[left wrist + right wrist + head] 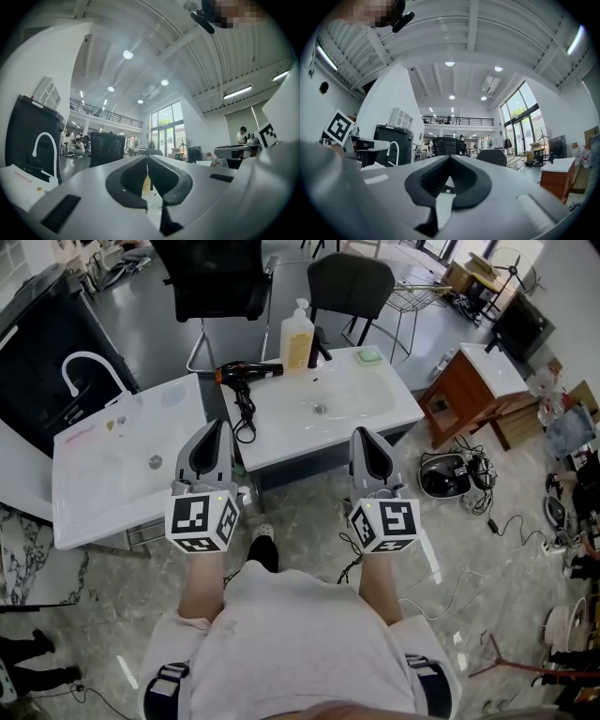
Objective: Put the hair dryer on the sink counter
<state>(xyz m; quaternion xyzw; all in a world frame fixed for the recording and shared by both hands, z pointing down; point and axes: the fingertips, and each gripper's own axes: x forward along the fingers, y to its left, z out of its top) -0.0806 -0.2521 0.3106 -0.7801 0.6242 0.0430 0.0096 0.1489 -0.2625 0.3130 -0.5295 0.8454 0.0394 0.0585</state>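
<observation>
- While hovering before the white sink counter [375, 401], the left gripper [222, 426] and right gripper [362, 433] are pressing their jaws together, empty.
- The black hair dryer with an orange ring [246, 373] is already lying there; any grasp is probably requiring opened jaws first.

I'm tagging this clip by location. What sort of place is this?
Probably an open workshop or lab, not a real bathroom: the sink counter stands free of any wall, office chairs sit behind it, and a mezzanine overlooks it all.

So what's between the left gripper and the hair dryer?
Head view: only the black cord of the hair dryer, bunched at the sink counter left edge, lies between it and the left gripper.
</observation>
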